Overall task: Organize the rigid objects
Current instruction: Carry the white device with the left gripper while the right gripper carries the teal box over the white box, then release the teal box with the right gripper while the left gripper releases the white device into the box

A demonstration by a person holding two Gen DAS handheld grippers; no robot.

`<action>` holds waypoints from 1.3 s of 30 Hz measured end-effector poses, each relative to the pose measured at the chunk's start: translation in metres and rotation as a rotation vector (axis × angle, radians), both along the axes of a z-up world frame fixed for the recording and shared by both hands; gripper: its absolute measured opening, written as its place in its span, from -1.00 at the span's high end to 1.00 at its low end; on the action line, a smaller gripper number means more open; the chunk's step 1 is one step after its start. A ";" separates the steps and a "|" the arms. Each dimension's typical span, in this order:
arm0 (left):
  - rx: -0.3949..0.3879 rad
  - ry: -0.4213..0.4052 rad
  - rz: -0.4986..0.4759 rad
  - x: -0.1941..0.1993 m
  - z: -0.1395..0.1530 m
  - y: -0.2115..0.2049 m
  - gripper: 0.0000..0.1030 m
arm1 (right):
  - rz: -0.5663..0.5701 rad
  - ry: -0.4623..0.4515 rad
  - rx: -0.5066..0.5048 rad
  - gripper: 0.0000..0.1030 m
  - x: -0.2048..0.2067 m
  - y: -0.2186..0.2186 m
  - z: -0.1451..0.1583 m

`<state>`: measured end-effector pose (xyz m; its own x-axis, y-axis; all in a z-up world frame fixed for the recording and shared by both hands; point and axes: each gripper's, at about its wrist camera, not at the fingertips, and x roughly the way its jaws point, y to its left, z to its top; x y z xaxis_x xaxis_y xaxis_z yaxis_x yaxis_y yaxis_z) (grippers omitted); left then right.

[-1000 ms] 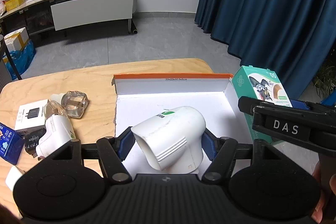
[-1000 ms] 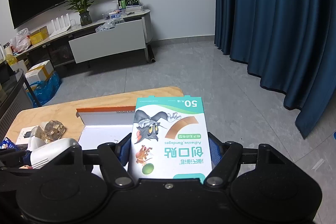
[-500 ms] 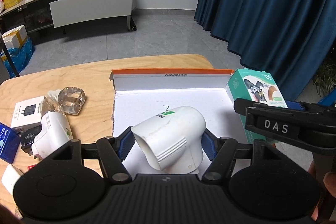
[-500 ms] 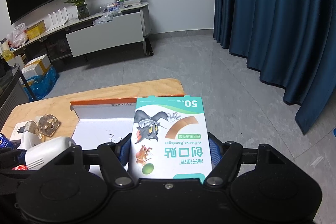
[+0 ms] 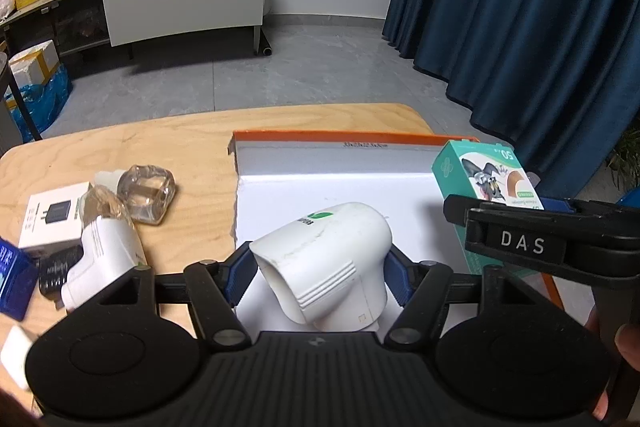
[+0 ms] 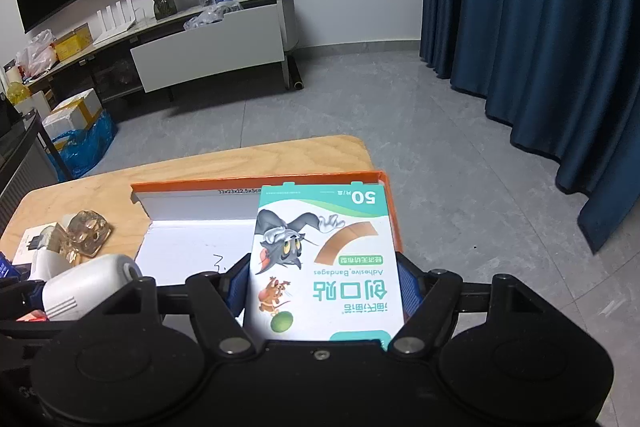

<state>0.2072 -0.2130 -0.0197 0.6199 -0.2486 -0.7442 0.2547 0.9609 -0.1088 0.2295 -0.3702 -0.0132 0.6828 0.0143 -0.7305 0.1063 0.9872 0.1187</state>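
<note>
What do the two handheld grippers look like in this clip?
Both are matte black plastic. The left gripper has a ribbed body, two round discs, silver pivot bolts and blue finger pads. The right gripper matches it and carries a white "DAS" label. No cables or sleeves show.

The bandage box (image 6: 324, 263) reads "50", "Adhesive Bandages" and "创口贴", the right claw (image 5: 524, 242) "DAS", the orange tray (image 6: 240, 191) wall "33x23x12.5x5cm".
</note>
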 end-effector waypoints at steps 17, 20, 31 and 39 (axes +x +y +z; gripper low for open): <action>-0.008 0.013 -0.010 0.026 -0.011 -0.005 -0.31 | -0.023 -0.040 0.003 -0.70 0.006 -0.006 0.003; -0.020 0.016 -0.020 0.031 -0.014 -0.011 -0.31 | -0.056 -0.070 -0.001 -0.70 -0.004 -0.013 0.014; -0.020 -0.018 -0.060 0.021 0.002 -0.019 -0.86 | -0.075 -0.129 -0.042 -0.74 -0.036 -0.013 0.041; 0.003 -0.035 -0.010 -0.010 0.025 0.003 -1.00 | -0.095 -0.182 0.002 -0.87 -0.062 -0.001 0.051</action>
